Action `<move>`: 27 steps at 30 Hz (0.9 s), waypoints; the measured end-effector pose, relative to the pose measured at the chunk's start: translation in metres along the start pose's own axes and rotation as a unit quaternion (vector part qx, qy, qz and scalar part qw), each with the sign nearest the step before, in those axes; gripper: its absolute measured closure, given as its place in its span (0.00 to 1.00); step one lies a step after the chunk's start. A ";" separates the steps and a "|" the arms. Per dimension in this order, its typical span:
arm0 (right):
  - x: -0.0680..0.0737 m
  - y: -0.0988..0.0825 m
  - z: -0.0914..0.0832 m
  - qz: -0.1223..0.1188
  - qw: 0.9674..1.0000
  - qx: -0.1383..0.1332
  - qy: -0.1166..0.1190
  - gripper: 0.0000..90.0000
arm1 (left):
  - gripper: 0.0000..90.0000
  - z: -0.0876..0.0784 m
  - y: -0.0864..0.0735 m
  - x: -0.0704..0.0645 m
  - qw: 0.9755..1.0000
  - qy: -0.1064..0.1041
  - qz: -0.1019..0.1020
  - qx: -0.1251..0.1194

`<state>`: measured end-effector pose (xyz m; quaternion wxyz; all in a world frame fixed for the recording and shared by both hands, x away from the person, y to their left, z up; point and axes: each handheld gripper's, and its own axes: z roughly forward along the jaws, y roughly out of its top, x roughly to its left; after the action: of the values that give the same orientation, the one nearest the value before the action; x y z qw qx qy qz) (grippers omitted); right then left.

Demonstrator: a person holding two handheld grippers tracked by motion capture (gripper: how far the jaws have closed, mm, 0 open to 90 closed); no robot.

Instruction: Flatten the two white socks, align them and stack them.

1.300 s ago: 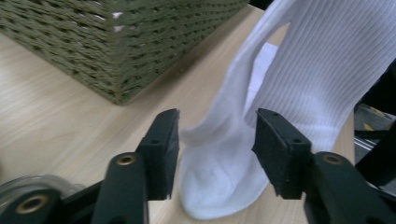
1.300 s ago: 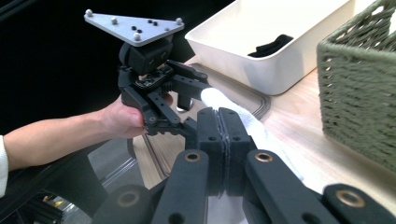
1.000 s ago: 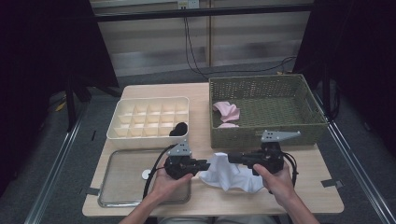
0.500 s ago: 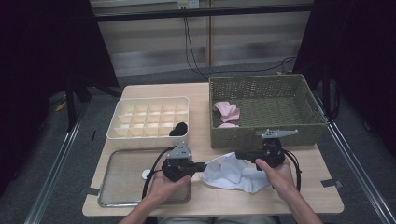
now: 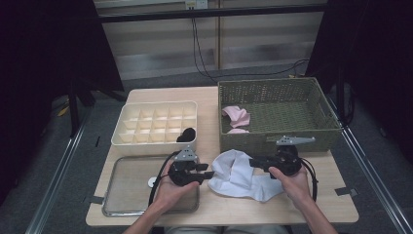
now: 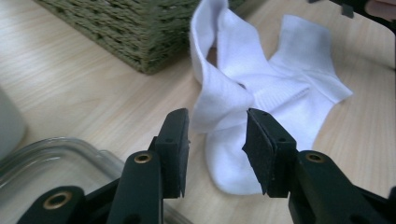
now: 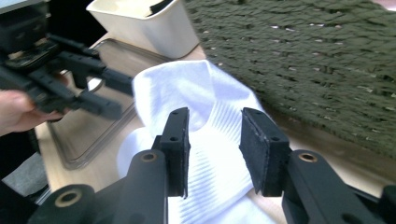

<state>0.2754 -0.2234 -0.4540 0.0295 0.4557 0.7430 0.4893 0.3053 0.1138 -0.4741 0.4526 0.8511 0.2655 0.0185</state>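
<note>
- A white sock (image 5: pixel 242 174) lies crumpled on the tabletop (image 5: pixel 214 207), just in front of the green wicker basket (image 5: pixel 277 122) and to the right of the clear tray (image 5: pixel 131 192).
- The left hand-held gripper (image 5: pixel 210 174) points at the sock's left edge. In the left gripper view (image 6: pixel 217 137) its jaws have just been opening and now stand spread — a fold of the sock rises in the gap between them, but the pads do not press it.
- The right hand-held gripper (image 5: pixel 253 162) comes in from the other side, over the sock's right half. In the right gripper view (image 7: pixel 214 140) its jaws too have just been opening and stand apart, with the ribbed white cloth beneath and between them, loose.
- Each gripper is gripped from behind by one of the person's hands; both forearms come in from the near edge of the tabletop.
- The sock is bunched at the middle, its cuff turned toward the basket and its flatter end spreading toward the near right.
- Inside the basket lie pink pieces of cloth (image 5: pixel 236 116), at its left end.
- A cream divided organiser box (image 5: pixel 156 122) stands behind the tray — one dark rolled item (image 5: pixel 186 134) sits in its near right compartment.
</note>
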 end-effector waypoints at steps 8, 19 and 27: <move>0.010 -0.015 0.018 -0.029 0.998 0.060 0.015 0.75 | 0.72 -0.004 -0.001 0.002 1.000 -0.011 -0.002 -0.014; 0.014 -0.032 0.043 -0.047 0.993 0.111 0.008 0.65 | 0.79 0.005 -0.008 -0.010 0.999 -0.047 0.007 0.004; 0.020 -0.035 0.047 -0.071 0.991 0.116 0.004 0.65 | 0.83 0.010 -0.011 -0.014 0.998 -0.054 0.008 0.013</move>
<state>0.2640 -0.1804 -0.4969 0.0080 0.4002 0.8255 0.3978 0.2910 0.1051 -0.4856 0.4550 0.8587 0.2343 -0.0278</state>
